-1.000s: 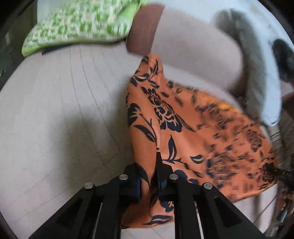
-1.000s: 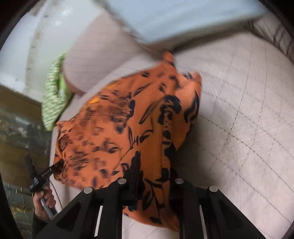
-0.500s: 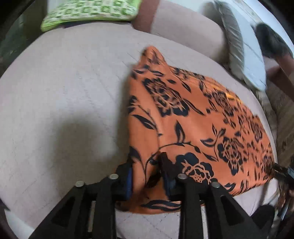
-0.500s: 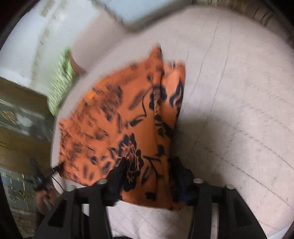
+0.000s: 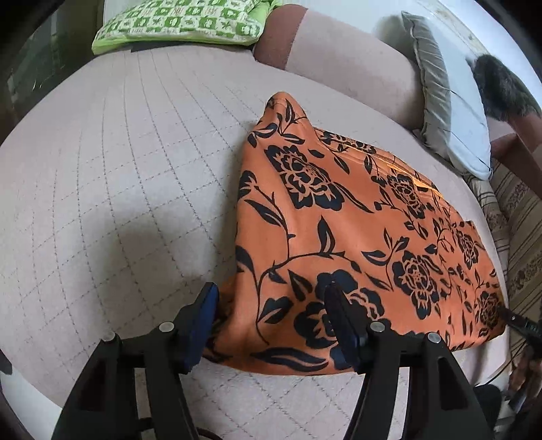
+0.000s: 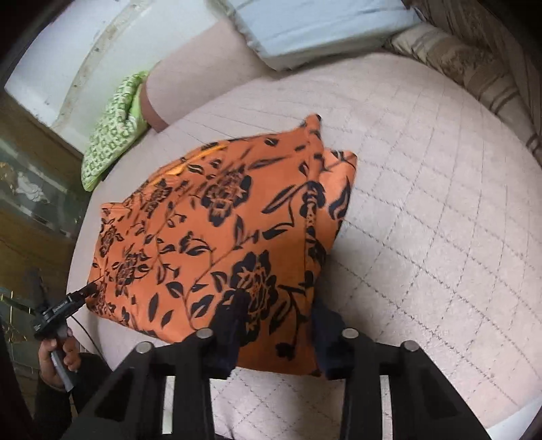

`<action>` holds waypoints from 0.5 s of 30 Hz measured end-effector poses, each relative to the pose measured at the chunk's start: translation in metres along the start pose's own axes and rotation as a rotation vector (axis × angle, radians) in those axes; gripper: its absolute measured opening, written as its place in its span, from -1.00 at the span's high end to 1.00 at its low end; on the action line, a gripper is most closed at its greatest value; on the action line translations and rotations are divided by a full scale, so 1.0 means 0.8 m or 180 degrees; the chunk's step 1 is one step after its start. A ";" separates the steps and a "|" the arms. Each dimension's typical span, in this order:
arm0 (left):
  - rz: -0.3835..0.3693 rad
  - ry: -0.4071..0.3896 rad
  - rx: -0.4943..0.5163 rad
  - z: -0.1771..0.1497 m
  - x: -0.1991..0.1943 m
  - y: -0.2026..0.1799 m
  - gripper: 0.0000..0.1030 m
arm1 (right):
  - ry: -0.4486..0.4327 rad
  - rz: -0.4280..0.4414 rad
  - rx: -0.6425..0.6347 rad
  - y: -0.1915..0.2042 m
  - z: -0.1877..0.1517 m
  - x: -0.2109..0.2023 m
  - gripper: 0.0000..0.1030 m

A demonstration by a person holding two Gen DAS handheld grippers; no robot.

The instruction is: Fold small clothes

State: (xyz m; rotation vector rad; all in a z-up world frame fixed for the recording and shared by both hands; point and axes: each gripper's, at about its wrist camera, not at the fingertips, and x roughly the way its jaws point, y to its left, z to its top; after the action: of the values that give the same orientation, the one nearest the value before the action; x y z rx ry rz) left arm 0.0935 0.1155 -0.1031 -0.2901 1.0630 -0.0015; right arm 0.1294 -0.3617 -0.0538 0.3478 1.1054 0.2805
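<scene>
An orange garment with a black flower print (image 5: 355, 230) lies folded flat on the pale quilted sofa seat (image 5: 118, 169). My left gripper (image 5: 271, 314) is open, its fingers standing either side of the garment's near left corner. In the right wrist view the same garment (image 6: 210, 230) lies spread out, and my right gripper (image 6: 277, 321) is open over its near right corner, with cloth lying between the fingers. The left gripper also shows in the right wrist view (image 6: 84, 294) at the garment's far corner.
A green checked cushion (image 5: 183, 23) lies at the back left. A grey-white pillow (image 5: 450, 111) leans on the sofa back (image 5: 349, 64) at the right. A striped cushion (image 6: 474, 74) sits at the seat's right side. The seat's front edge is close below both grippers.
Both grippers were shut on the garment and carried it down onto the seat. Both have now opened and the garment lies flat, released.
</scene>
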 end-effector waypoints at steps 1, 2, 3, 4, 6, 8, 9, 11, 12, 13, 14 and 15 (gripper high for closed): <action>0.0019 -0.0007 0.0002 -0.002 -0.001 0.001 -0.27 | 0.0031 -0.0028 -0.0026 0.002 0.000 0.004 0.43; 0.0046 -0.0008 0.0002 -0.003 0.000 0.002 -0.16 | 0.0055 -0.0042 -0.0025 0.000 0.001 0.006 0.48; 0.0085 0.0011 0.0013 -0.003 0.002 0.003 0.21 | 0.0093 -0.0056 0.0020 -0.002 0.001 0.009 0.52; 0.0134 0.0047 0.0032 -0.002 0.005 0.004 0.48 | 0.0123 -0.0056 0.0072 -0.006 0.001 0.012 0.61; 0.0151 0.0112 0.0022 0.002 0.010 0.006 0.68 | 0.0144 0.0006 0.0208 -0.014 0.004 0.013 0.70; 0.0177 0.0095 0.0080 0.011 0.000 0.003 0.91 | 0.0092 0.0067 0.0216 -0.010 0.005 0.000 0.85; 0.0153 0.0054 0.0090 0.015 -0.008 0.003 0.91 | 0.0042 0.0095 0.0179 -0.005 0.003 -0.016 0.88; 0.0081 -0.0034 0.0083 0.018 -0.027 0.002 0.91 | 0.0049 0.0084 0.0126 -0.002 -0.006 -0.035 0.89; 0.0060 -0.0029 0.0089 0.015 -0.030 0.003 0.90 | 0.0098 0.0070 0.0134 -0.006 -0.013 -0.036 0.88; 0.0052 0.0024 0.0108 0.010 -0.027 0.004 0.89 | 0.0232 0.0023 0.0120 -0.011 -0.022 -0.028 0.88; 0.0084 0.0113 0.0119 0.003 -0.017 0.007 0.88 | 0.0360 -0.0024 0.0132 -0.018 -0.033 -0.016 0.88; 0.0139 0.0209 0.0091 -0.004 -0.004 0.011 0.85 | 0.0409 0.0002 0.0211 -0.028 -0.044 -0.004 0.87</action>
State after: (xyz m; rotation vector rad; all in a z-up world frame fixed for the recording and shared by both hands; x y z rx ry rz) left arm 0.0880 0.1238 -0.1038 -0.2425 1.1336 0.0130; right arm 0.0973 -0.3786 -0.0743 0.3933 1.2432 0.2701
